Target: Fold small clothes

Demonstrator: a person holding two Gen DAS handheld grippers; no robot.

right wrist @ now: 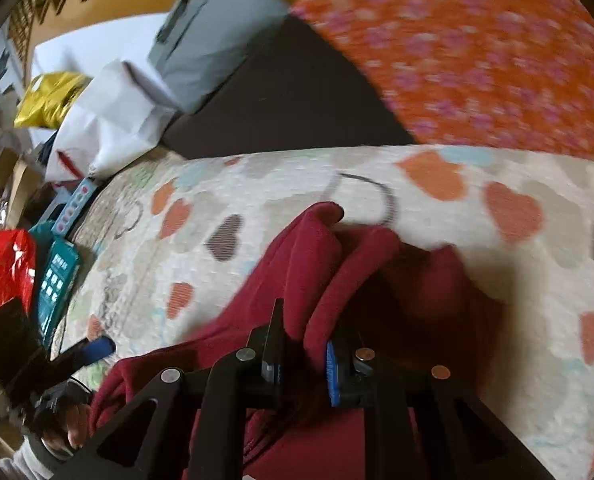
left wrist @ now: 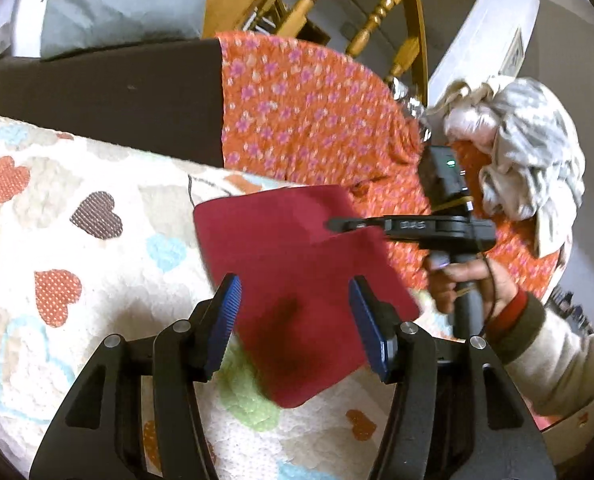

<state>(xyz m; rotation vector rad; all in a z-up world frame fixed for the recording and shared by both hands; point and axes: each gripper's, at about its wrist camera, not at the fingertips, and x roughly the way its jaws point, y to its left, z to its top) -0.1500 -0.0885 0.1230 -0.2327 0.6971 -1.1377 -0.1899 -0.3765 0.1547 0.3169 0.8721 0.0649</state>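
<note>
A dark red cloth (left wrist: 297, 256) lies flat on the heart-patterned quilt (left wrist: 97, 280). In the left wrist view my left gripper (left wrist: 295, 316) hovers over the cloth's near half. Its blue pads (left wrist: 227, 320) stand apart on either side and do not press the fabric. My right gripper (left wrist: 337, 224) comes in from the right, held by a hand, and pinches the cloth's far right edge. In the right wrist view the red cloth (right wrist: 337, 264) bunches up in folds, and the right gripper (right wrist: 303, 344) is shut on a ridge of it.
An orange flowered blanket (left wrist: 317, 112) and a dark brown cloth (left wrist: 109, 96) lie beyond the quilt. A heap of grey-white clothes (left wrist: 529, 148) sits at the right. A grey pillow (left wrist: 121, 12), a wooden chair (left wrist: 377, 20), and bags and boxes (right wrist: 37, 200) crowd the edges.
</note>
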